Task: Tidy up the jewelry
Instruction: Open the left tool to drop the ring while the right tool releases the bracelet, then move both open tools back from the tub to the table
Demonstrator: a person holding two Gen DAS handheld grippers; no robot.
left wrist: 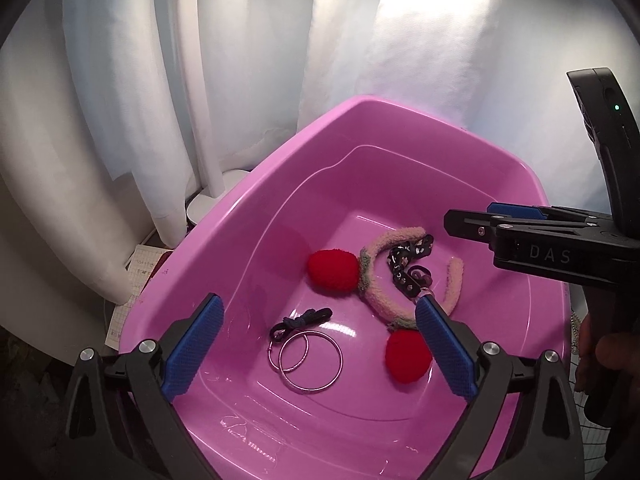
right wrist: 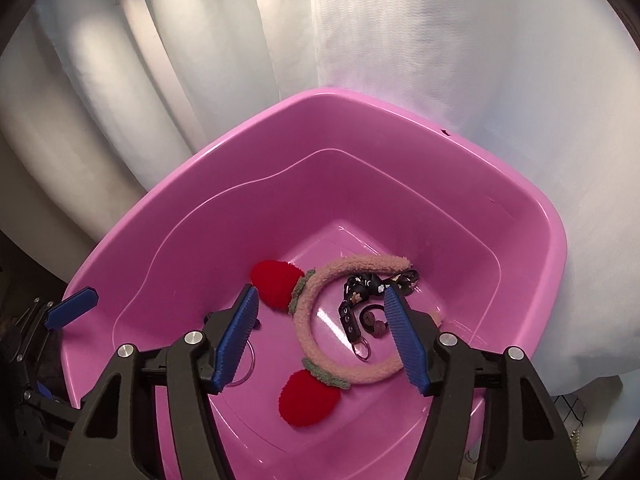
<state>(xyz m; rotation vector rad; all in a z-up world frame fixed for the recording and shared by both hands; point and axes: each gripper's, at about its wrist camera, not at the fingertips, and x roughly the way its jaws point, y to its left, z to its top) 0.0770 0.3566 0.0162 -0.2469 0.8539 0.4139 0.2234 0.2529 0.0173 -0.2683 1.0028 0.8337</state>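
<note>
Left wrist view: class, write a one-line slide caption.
Open left tool above pink tub holding rings, hair tie, headband and strap.

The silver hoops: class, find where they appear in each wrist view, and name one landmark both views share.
Left wrist view: the silver hoops lie in the lower centre, on the floor of the pink tub, just below a dark hair tie.
Right wrist view: only a thin arc shows at lower left; a gripper finger hides the rest.
Shared landmark: the fuzzy pink headband with red pompoms.
</note>
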